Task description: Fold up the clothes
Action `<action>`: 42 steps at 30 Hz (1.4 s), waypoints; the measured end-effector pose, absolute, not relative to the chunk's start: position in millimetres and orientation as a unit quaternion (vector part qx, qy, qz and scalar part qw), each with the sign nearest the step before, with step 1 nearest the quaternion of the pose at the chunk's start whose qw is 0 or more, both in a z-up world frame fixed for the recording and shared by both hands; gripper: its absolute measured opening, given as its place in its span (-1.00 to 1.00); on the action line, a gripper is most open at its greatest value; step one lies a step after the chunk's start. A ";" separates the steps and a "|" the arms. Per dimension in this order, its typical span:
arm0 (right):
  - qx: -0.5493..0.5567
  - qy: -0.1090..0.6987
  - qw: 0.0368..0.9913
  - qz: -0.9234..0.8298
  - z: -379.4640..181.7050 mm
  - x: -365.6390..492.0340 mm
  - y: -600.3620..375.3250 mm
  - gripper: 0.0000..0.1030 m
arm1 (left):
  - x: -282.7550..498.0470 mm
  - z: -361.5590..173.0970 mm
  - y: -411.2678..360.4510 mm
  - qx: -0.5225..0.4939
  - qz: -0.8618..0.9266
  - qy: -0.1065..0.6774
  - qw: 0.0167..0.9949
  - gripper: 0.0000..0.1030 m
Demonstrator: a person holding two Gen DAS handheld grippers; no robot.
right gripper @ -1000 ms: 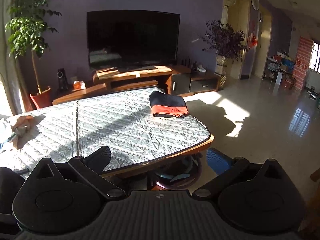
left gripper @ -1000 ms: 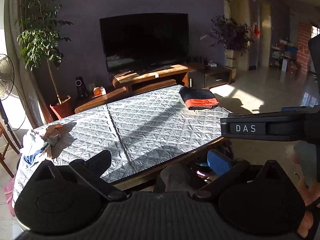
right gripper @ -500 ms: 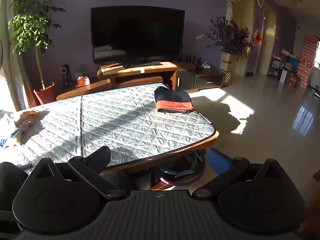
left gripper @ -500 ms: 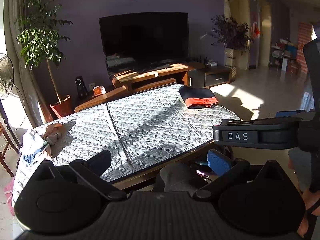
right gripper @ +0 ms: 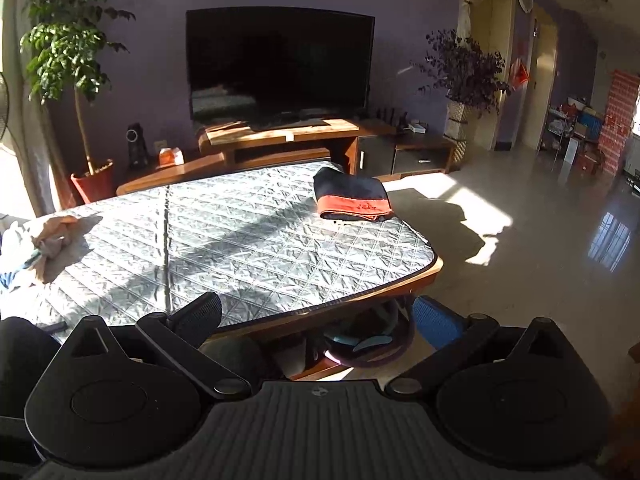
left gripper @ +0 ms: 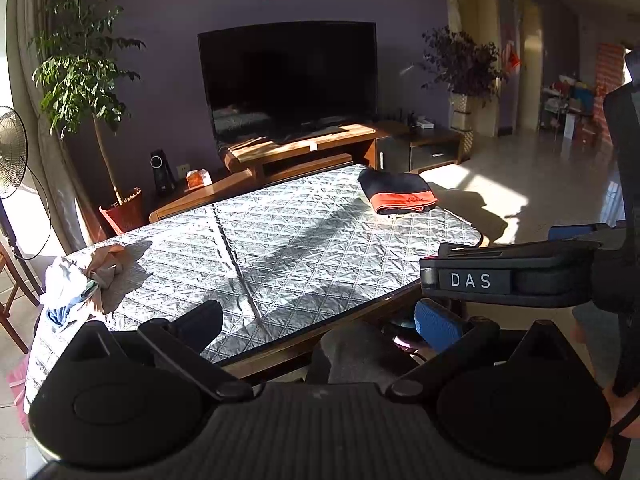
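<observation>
A dark television (left gripper: 288,80) stands on a wooden stand (left gripper: 304,148) against the purple wall (left gripper: 168,12). A tall leafy plant in a red pot (left gripper: 122,210) sits left of it, with a small black speaker (left gripper: 158,168) and an orange tissue box (left gripper: 199,178) between them. A standing fan (left gripper: 12,148) shows at the left edge. Right of the stand is a dark-leaved plant (right gripper: 464,68). The tiled floor (right gripper: 540,220) gleams with sunlight. A quilted grey cover (left gripper: 280,240) lies over the desk.

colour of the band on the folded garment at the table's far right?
Orange-red band on the dark folded garment; clearest in the right wrist view.
</observation>
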State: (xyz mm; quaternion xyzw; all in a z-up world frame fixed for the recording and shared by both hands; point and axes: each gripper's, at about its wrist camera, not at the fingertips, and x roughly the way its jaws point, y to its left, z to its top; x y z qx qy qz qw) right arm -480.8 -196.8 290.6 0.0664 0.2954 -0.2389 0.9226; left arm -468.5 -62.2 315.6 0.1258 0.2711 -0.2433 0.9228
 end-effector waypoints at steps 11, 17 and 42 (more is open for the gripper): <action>0.069 0.299 0.922 -0.237 288.3 -479.4 -196.4 0.99 | -467.5 315.4 -62.6 0.124 -0.244 0.272 0.923 0.98; 0.072 0.300 0.922 -0.236 288.5 -479.1 -197.7 0.99 | -468.6 315.8 -63.8 0.123 -0.244 0.274 0.922 0.98; 0.074 0.300 0.921 -0.237 289.9 -479.9 -198.7 0.99 | -468.0 318.6 -61.0 0.114 -0.253 0.281 0.919 0.98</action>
